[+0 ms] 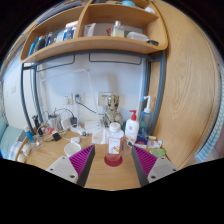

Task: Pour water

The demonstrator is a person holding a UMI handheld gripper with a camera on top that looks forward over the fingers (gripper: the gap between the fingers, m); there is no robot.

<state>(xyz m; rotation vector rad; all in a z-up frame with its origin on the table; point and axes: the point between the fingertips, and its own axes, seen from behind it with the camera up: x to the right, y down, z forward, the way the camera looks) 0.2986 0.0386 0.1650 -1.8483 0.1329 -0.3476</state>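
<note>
A cluttered wooden counter [100, 175] in a small kitchen corner: at far left, bottles and utensils [40, 128] crowd the wall beneath a wooden shelf [90, 40] stacked with dishes. A white cup [72, 149] sits just ahead of the left finger. The gripper [112, 163] stands spread wide, its magenta pads [82, 160] flanking, without touching, a small white bottle [114, 143] on a red base, which rests on the counter between them. Further right, a white spray bottle [131, 127] and a dispenser [147, 118] line the wooden side panel [185, 90].
</note>
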